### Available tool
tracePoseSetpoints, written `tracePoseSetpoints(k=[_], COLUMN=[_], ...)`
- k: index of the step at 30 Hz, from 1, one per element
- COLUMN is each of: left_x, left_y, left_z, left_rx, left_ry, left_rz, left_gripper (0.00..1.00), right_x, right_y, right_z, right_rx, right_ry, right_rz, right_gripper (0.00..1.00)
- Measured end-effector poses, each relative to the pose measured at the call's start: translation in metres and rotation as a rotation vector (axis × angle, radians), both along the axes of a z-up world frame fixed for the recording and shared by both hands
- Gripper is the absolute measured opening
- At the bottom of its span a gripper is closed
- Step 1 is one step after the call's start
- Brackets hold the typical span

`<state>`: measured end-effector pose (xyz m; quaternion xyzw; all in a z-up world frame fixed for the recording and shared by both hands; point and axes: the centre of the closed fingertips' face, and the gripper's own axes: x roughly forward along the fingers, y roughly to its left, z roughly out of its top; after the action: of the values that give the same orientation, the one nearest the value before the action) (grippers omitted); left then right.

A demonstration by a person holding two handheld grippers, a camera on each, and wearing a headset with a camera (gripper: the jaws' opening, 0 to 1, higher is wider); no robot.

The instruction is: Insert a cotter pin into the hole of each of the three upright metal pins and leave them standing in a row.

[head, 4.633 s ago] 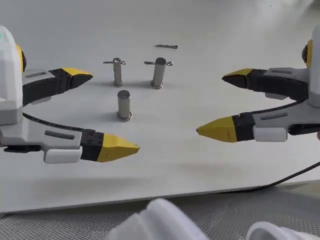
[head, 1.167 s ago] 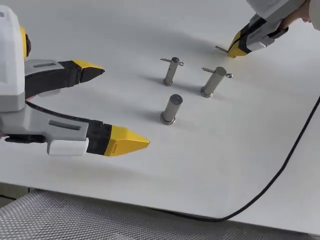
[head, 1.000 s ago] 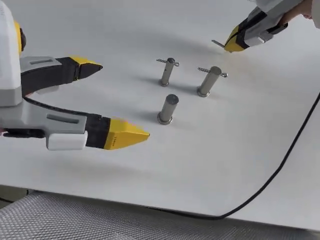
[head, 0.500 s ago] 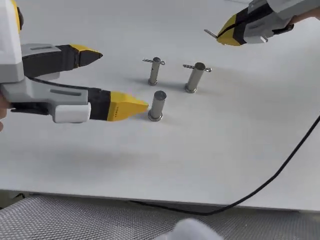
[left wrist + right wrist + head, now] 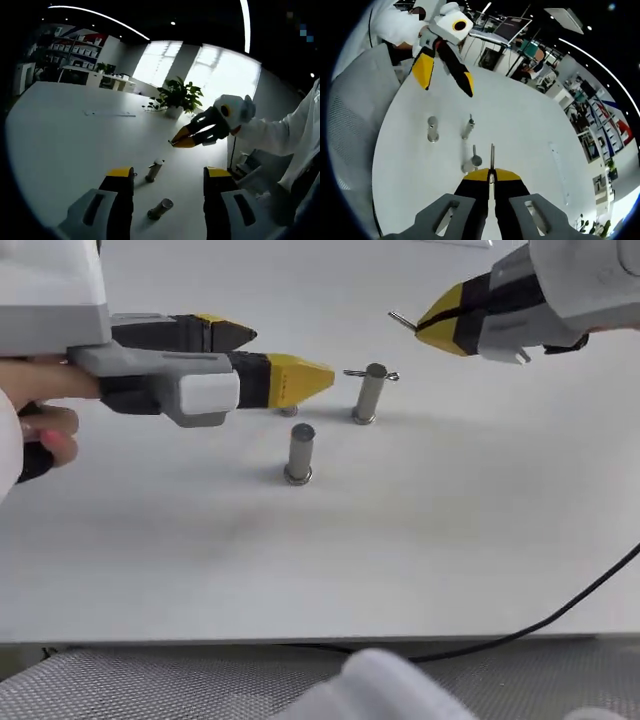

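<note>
Right claw (image 5: 422,322) is clenched on a thin cotter pin (image 5: 401,320), whose wire juts ahead of the tips, in the air above the white bench (image 5: 450,530). Left claw (image 5: 290,355) hangs released over the far pins. Three upright metal pins stand near each other. The bare pin (image 5: 299,452) is nearest, and a fitted pin (image 5: 370,392) stands behind it. The cotter pin looks light, stiff and slippery, so it is best pinched near its head. The bare pin seems solid but easily tipped, so it is best steadied mid-shaft, below its hole.
</note>
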<state>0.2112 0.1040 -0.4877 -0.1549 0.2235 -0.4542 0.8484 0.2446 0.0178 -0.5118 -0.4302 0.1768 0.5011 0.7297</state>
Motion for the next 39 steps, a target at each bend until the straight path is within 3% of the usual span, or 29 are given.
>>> tracePoseSetpoints(k=[2,5,8,12,15,22,30,39], left_x=[0.003,0.005,-0.001,-0.003,-0.008,-0.01,-0.014,-0.017], left_y=[-0.008,-0.017,-0.029,-0.037,-0.043,-0.049,-0.052,-0.056], left_z=[0.003,0.005,0.005,-0.001,-0.003,-0.005,-0.008,-0.008], left_rx=[-0.038,-0.037,-0.049,-0.023,-0.027,-0.017,-0.009,-0.004], left_ry=[0.033,0.031,0.065,0.078,0.115,0.134,0.18,0.187], left_rz=[-0.001,-0.01,-0.051,-0.062,-0.091,-0.097,-0.108,-0.122], left_gripper=[0.5,0.49,0.41,0.29,0.27,0.21,0.08,0.03], right_x=[-0.007,-0.018,-0.025,-0.038,-0.043,-0.052,-0.052,-0.054], right_y=[0.003,0.008,0.011,0.02,0.025,0.034,0.034,0.033], right_z=[0.003,0.007,0.009,0.01,0.012,0.008,0.009,0.014], right_rx=[0.017,0.036,0.045,0.049,0.049,0.056,0.073,0.071], right_ry=[-0.003,-0.016,-0.027,-0.043,-0.053,-0.053,-0.063,-0.075], right_rz=[0.0,0.004,0.013,0.048,0.064,0.095,0.09,0.098], right_gripper=[0.0,0.0,0.0,0.0,0.0,0.0,0.0,0.0])
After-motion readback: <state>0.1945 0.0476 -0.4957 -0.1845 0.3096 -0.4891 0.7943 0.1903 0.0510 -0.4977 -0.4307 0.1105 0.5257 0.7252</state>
